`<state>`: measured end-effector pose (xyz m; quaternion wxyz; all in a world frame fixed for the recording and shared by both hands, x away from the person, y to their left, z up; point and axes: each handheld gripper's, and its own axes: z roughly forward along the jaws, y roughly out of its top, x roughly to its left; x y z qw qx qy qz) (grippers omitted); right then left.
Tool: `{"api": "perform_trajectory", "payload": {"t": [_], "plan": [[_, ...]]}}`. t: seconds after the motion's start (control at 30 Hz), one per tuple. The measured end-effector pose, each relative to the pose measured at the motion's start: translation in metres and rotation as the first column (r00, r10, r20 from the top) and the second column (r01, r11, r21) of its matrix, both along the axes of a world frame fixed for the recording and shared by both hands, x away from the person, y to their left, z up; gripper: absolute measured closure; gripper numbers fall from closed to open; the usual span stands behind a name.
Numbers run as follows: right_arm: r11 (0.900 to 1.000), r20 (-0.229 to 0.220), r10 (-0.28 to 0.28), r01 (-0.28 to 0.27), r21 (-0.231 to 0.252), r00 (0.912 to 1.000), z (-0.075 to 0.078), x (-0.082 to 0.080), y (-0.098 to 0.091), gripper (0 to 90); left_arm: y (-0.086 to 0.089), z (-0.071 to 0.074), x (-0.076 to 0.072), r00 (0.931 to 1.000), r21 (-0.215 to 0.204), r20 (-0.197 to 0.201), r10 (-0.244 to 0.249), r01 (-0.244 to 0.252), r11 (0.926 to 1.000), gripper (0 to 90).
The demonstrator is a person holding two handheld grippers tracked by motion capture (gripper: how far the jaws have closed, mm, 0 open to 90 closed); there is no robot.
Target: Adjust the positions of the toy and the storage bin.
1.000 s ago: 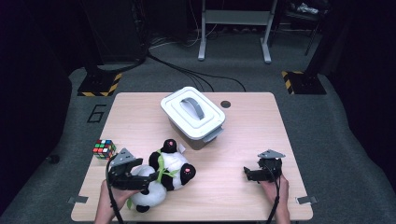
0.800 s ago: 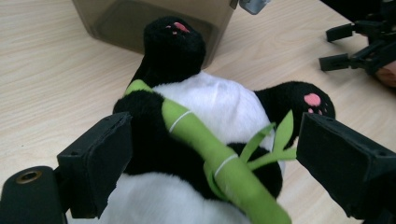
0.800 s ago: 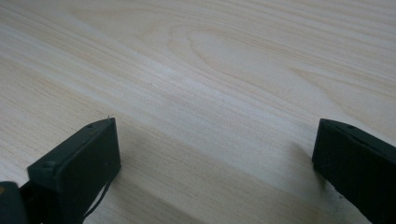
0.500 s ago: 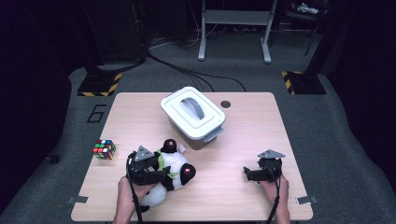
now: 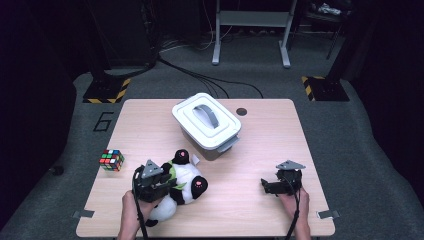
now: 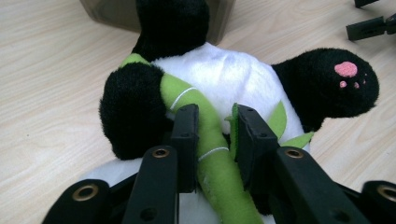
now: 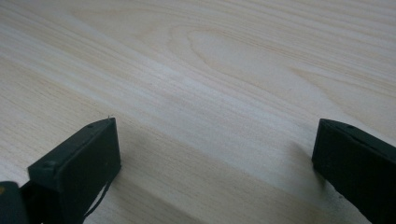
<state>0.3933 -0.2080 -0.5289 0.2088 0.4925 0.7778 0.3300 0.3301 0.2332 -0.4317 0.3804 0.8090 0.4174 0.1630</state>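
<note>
Near edge, left: left gripper (image 6: 212,135) down over panda toy (image 5: 182,187), jaws narrowed around green bamboo stalk (image 6: 205,135), one pad each side, touching or nearly so; full clamp not certain.
Toy position: lying on table (image 5: 260,150) at front left, just in front of white lidded box (image 5: 206,125), black paw with pink pad (image 6: 345,77) toward centre.
Near edge, right: right gripper (image 7: 215,154) low over bare wood, jaws spread wide, holding nothing.
Risk, grip: thin soft stalk alone between pads; likely to slip or stretch on lifting, leaving body dangling or dropped.
Risk, collision: box just behind toy; forward swing could knock it.
Risk, edge: toy close to front edge; backward pull could drag it off.
Open room: broad bare wood between grippers and right of box; Rubik's cube (image 5: 111,160) at left edge, well apart.
</note>
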Motion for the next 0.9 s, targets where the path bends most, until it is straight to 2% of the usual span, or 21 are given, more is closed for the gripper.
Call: {"api": "perform_trajectory", "payload": {"t": [0.13, 0.17, 0.27, 0.37, 0.4, 0.47, 0.53, 0.57, 0.6, 0.63, 0.7, 0.83, 0.9], "plan": [[1.0, 0.0, 0.0, 0.0, 0.0, 1.0, 0.0, 0.0, 0.0, 0.3, 0.002, 0.002, -0.002, 0.9995, 0.006, 0.014, -0.028, 0.028, 0.9996, 75.0], [1.0, 0.0, 0.0, 0.0, 0.0, 1.0, 0.0, 0.0, 0.0, 0.3, 0.005, 0.005, -0.002, 0.9984, 0.018, 0.013, -0.054, 0.054, 0.9984, 75.3], [1.0, 0.001, 0.0, 0.0, 0.0, 1.0, 0.0, 0.0, 0.0, 0.4, 0.009, 0.008, -0.005, 0.9962, 0.028, 0.016, -0.086, 0.085, 0.996, 75.8], [1.0, 0.001, 0.0, 0.0, 0.0, 1.0, 0.0, 0.0, 0.0, 0.3, 0.014, 0.011, -0.009, 0.9941, 0.023, -0.007, -0.108, 0.108, 0.9938, 76.0], [1.0, 0.0, 0.0, 0.0, 0.0, 1.0, 0.0, 0.0, 0.0, 0.3, 0.016, 0.011, -0.01, 0.9939, 0.011, -0.012, -0.11, 0.11, 0.9939, 75.9], [1.0, 0.001, 0.0, 0.0, 0.0, 1.0, 0.0, 0.0, 0.0, 0.4, 0.018, 0.009, -0.01, 0.9946, -0.007, -0.019, -0.102, 0.102, 0.9948, 73.9], [1.0, 0.001, -0.001, 0.001, -0.001, 1.0, 0.0, 0.0, 0.0, 0.4, 0.016, 0.007, -0.01, 0.9979, -0.021, -0.021, -0.062, 0.061, 0.9979, 65.8], [1.0, 0.001, -0.001, 0.001, -0.001, 1.0, 0.0, 0.0, 0.0, 0.4, 0.016, 0.007, -0.01, 0.9979, -0.021, -0.021, -0.062, 0.061, 0.9979, 60.8], [1.0, 0.001, -0.001, 0.001, -0.001, 1.0, 0.0, 0.0, 0.0, 0.4, 0.014, 0.007, -0.009, 0.9994, -0.028, -0.017, -0.031, 0.031, 0.9991, 60.8], [1.0, 0.001, -0.001, 0.001, -0.001, 1.0, 0.0, 0.0, 0.0, 0.4, 0.012, 0.006, -0.006, 0.9995, -0.031, -0.032, -0.004, 0.003, 0.9995, 51.7], [1.0, 0.001, -0.001, 0.001, -0.001, 1.0, 0.0, 0.0, 0.0, 0.4, 0.01, 0.004, -0.003, 0.9988, -0.037, -0.042, 0.025, -0.026, 0.999, 47.9], [1.0, 0.001, -0.001, 0.001, -0.001, 1.0, 0.0, 0.0, 0.0, 0.4, 0.005, 0.0, 0.001, 0.9967, -0.027, -0.053, 0.062, -0.063, 0.9976, 48.6], [1.0, 0.001, -0.001, 0.001, -0.001, 1.0, 0.0, 0.0, 0.0, 0.4, 0.002, -0.001, 0.0, 0.9978, -0.011, -0.04, 0.053, -0.054, 0.9985, 54.5]]}}
